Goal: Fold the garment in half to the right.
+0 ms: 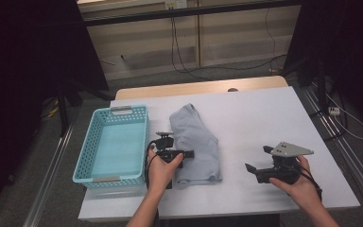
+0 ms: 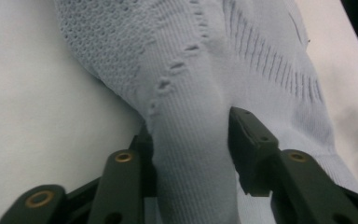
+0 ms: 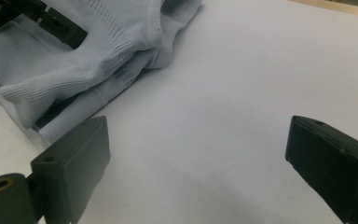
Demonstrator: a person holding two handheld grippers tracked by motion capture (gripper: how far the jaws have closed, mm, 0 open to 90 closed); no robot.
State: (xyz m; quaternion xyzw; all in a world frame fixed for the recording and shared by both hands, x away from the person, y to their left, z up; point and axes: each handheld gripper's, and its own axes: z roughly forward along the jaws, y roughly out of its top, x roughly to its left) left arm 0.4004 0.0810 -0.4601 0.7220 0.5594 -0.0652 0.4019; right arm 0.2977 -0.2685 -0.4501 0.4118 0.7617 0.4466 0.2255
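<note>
A folded pale blue knit garment lay on the white table, just right of a light blue plastic basket that sat near the table's left edge. The left gripper was at the garment's left edge, held by the left hand. In the left gripper view its jaws were clamped on a bunched ridge of the garment, fabric pinched up between the two black jaws (ribbed and mesh knit visible up close). The table showed bare beside the cloth.

The right gripper sat well apart from the garment, over the right part of the table, held in the right hand, grey three-cornered plate on top. Its jaws stood wide apart with nothing between them; the right gripper view showed bare table between the jaws and the garment off to the upper left, with the left gripper gripping it there. Basket looked empty inside.
</note>
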